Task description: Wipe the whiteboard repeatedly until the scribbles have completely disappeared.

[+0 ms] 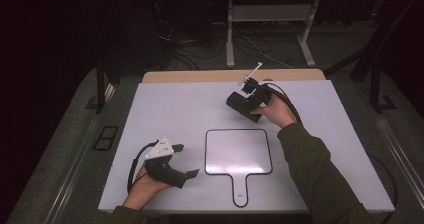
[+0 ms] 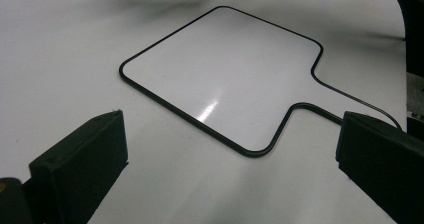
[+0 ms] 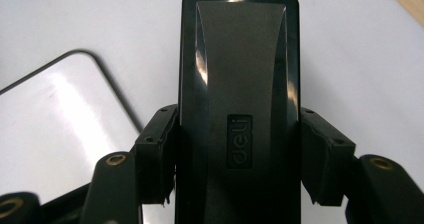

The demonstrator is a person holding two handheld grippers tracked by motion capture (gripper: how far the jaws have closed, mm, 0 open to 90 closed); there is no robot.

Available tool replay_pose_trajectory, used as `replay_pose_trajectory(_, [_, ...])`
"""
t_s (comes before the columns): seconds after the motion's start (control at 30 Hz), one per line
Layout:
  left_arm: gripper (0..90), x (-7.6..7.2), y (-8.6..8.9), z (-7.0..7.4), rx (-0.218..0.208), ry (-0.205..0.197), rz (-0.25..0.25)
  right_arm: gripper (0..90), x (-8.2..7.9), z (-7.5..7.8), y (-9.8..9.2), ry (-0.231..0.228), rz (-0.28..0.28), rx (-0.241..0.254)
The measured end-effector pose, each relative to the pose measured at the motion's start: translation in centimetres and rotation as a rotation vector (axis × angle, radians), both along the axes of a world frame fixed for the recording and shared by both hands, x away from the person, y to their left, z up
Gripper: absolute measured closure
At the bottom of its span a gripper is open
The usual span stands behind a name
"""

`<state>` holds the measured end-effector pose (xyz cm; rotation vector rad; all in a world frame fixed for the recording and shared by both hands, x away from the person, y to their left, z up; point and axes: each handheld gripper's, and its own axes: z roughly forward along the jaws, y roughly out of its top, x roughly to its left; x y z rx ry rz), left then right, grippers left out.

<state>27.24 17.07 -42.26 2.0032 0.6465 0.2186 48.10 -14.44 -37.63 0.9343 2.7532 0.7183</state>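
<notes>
A small whiteboard (image 1: 238, 151) with a black rim and a short handle lies flat near the front middle of the table; it also shows as a glossy panel (image 2: 220, 79) and as a rounded corner (image 3: 55, 124). My right gripper (image 1: 245, 105) is above the far side of the table, beyond the whiteboard, and is shut on a black board eraser (image 3: 240, 99) that stands lengthwise between its jaws. The eraser (image 1: 241, 104) hangs clear of the whiteboard. My left gripper (image 1: 186, 160) rests low at the front left, jaws wide apart with nothing between them (image 2: 230, 169), pointing at the whiteboard.
The white table top (image 1: 165, 114) has a wooden strip (image 1: 200, 76) along its far edge. Beyond it stand metal frame legs (image 1: 230, 34) and loose cables on a dark floor. A sleeve (image 1: 320, 179) crosses the front right of the table.
</notes>
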Motion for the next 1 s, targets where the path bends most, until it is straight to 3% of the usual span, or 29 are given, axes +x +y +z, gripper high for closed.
replay_pose_trajectory(0.37, [0.0, 0.0, 0.1, 0.0, -0.014, 0.000, 0.003, 38.4, 2.9, -1.1, 1.5, 0.013, -0.023, -0.005])
replay_pose_trajectory(0.57, [0.0, 0.0, 0.0, 0.1, -0.012, 0.000, 0.002, 38.4, 4.0, -2.3, 2.0, 0.017, -0.033, -0.049])
replay_pose_trajectory(0.67, [0.0, 0.0, 0.0, 0.0, -0.015, -0.001, 0.002, 38.5, 4.3, -2.8, 2.1, 0.036, -0.045, -0.038])
replay_pose_trajectory(1.0, [0.0, 0.0, 0.1, 0.1, -0.013, 0.000, 0.001, 38.4, 4.8, -4.0, 2.3, 0.031, -0.044, -0.062])
